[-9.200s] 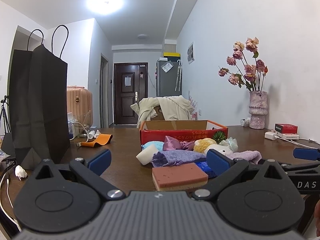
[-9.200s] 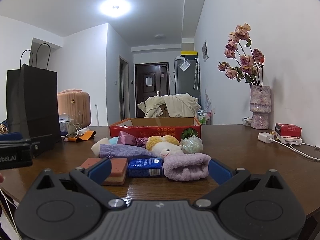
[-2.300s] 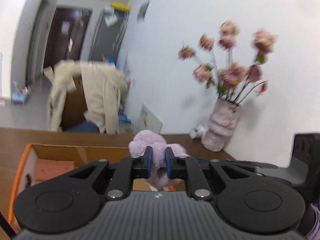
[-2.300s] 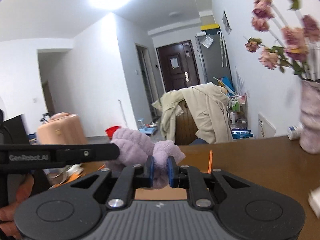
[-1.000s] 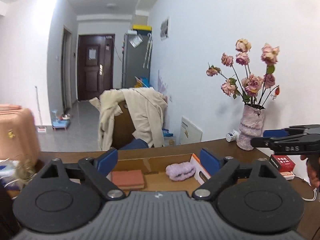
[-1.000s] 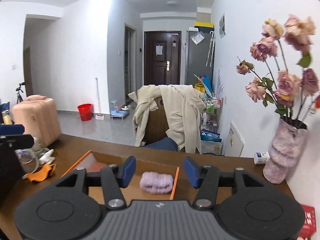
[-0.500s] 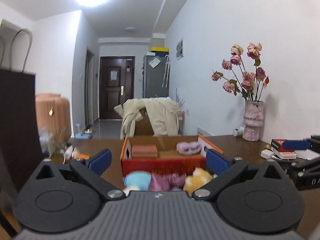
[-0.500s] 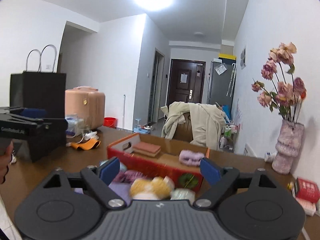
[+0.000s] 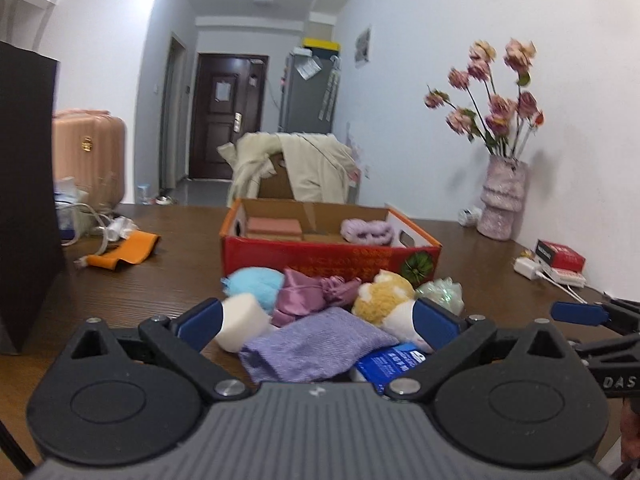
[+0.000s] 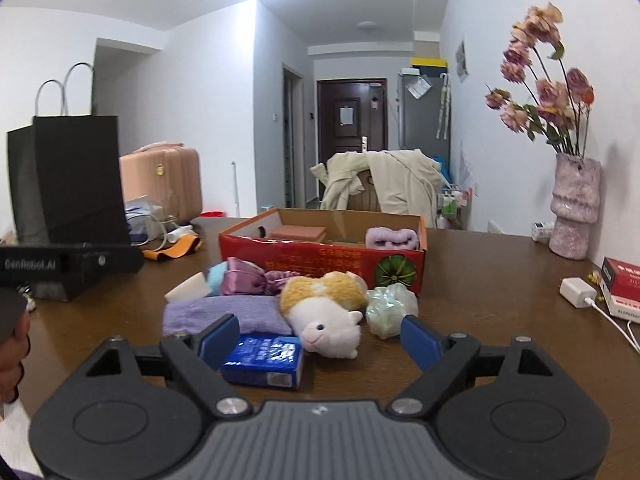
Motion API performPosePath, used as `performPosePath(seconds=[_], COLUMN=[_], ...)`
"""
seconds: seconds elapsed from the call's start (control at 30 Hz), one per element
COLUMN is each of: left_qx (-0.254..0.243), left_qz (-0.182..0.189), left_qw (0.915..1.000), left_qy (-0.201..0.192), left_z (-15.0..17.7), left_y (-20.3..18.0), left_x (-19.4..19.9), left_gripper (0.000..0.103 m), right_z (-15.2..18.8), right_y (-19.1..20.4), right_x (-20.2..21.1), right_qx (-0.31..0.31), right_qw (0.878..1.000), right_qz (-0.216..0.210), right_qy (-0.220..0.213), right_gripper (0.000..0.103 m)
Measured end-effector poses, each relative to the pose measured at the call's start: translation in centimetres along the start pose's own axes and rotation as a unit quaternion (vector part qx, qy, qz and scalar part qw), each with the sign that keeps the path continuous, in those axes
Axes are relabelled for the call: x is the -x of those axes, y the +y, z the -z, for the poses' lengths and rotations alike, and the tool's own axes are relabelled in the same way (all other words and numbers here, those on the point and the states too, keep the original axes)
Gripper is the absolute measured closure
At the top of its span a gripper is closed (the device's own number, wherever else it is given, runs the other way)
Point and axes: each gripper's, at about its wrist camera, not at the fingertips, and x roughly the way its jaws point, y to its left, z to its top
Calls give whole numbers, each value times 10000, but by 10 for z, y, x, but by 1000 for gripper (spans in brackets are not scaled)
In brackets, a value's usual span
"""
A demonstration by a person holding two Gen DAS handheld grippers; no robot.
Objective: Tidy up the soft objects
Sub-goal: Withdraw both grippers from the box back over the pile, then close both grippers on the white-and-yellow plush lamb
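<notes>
A red cardboard box (image 9: 332,258) (image 10: 320,260) on the brown table holds a pink sponge (image 9: 274,227) and a lilac fluffy roll (image 10: 392,238). In front of it lies a pile: white sponge (image 9: 242,320), light-blue puff (image 9: 254,284), purple satin pouch (image 9: 308,294), lavender cloth (image 9: 316,346), yellow-white plush (image 10: 324,304), blue tissue packet (image 10: 264,356) and green mesh puff (image 10: 390,306). My left gripper (image 9: 316,320) is open low before the lavender cloth. My right gripper (image 10: 320,340) is open just short of the plush and the packet. Neither holds anything.
A black paper bag (image 10: 68,184) stands at the left with an orange strap (image 9: 128,254) and cables beside it. A vase of flowers (image 10: 572,208), a red carton (image 10: 624,284) and a white charger (image 10: 576,292) sit along the right wall.
Both grippers have sunk and drawn back from over the box to table height in front of the pile. The right jaws stand wider than a second ago.
</notes>
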Motion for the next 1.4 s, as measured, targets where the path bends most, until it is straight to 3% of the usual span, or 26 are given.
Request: performPosePath(seconds=[0.13, 0.3, 0.43, 0.57, 0.83, 0.93, 1.03, 1.17, 1.4], left_qx=[-17, -46, -72, -89, -229, -308, -326, -226, 72], left_qz=[150, 371, 604, 975, 955, 721, 842, 877, 466], left_qw=[9998, 9985, 9958, 9901, 9871, 9871, 9867, 9857, 9904], left_qy=[161, 410, 681, 1004, 1263, 1397, 1355, 1422, 1303], left_z=[-4, -10, -10, -4, 1, 6, 7, 5, 0], left_y=[-9, -22, -36, -51, -73, -71, -64, -47, -22], left_x=[-26, -68, -99, -125, -166, -176, -170, -160, -149], left_gripper=[0, 0, 2, 4, 5, 14, 22, 28, 28], right_z=[-2, -9, -19, -32, -59, -63, -61, -50, -36], right_y=[-14, -38, -60, -82, -79, -80, -86, -88, -105], right_x=[-20, -47, -76, -112, -188, -216, -235, -234, -198], right_qx=[-148, -363, -571, -1066, -906, -897, -1115, -1196, -1316], right_qw=[9997, 9989, 9975, 9922, 9870, 9837, 9776, 9757, 9750], right_qz=[78, 163, 190, -237, -1020, -1181, -1314, -1338, -1189], right_qy=[154, 261, 373, 601, 848, 1020, 1212, 1254, 1338], right_gripper=[19, 31, 53, 76, 76, 75, 75, 75, 74])
